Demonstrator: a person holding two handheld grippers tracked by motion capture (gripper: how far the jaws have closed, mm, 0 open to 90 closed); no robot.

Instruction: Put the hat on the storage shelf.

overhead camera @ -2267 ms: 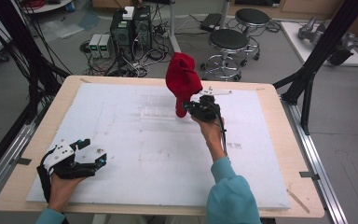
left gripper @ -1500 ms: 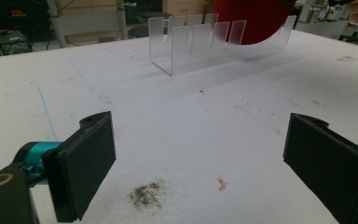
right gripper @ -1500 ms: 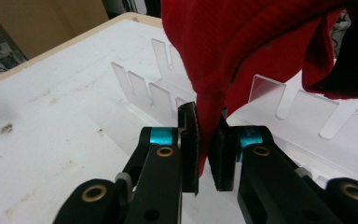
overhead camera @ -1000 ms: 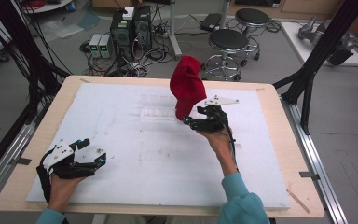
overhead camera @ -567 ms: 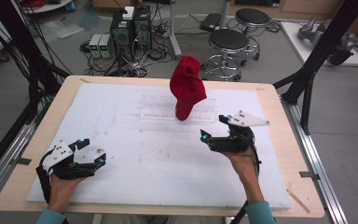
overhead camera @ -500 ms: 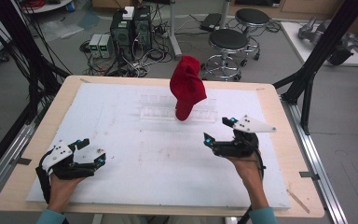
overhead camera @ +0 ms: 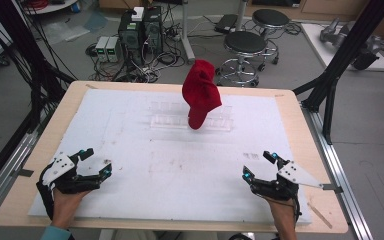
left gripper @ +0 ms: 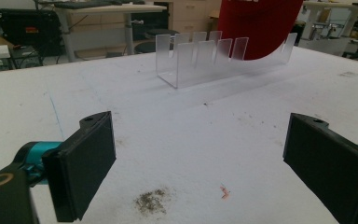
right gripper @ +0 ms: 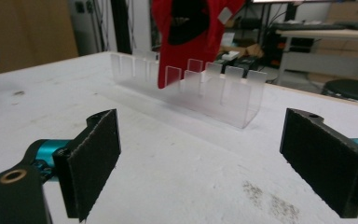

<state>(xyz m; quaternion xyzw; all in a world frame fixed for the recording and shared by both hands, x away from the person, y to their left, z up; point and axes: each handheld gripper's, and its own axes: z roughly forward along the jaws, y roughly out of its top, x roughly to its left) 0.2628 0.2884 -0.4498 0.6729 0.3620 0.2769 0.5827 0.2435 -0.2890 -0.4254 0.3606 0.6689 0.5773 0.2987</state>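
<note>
A red cap (overhead camera: 200,92) stands upright with its brim down in a clear slotted acrylic rack (overhead camera: 167,120) at the back middle of the white board (overhead camera: 130,150). My right gripper (overhead camera: 256,165) rests near the front right of the board, well clear of the cap. Its jaws have just been opening and stand open with nothing between them. My left gripper (overhead camera: 98,161) sits open and empty at the front left. The left gripper view has the rack (left gripper: 186,65) and cap (left gripper: 256,28) far ahead of its gripper (left gripper: 198,163). The right gripper view faces the rack (right gripper: 223,93) and cap (right gripper: 191,28) beyond its gripper (right gripper: 200,158).
The board lies on a wooden table (overhead camera: 325,200) with black frame posts (overhead camera: 340,65) at both sides. Behind the table, two stools (overhead camera: 245,42) and computer boxes with cables (overhead camera: 140,25) stand on the floor. Dirt smudges mark the board (left gripper: 151,200).
My right gripper let go of the red cap, left it standing in the rack, and drew back toward the front right of the board. Its jaws opened. The left gripper stayed put.
</note>
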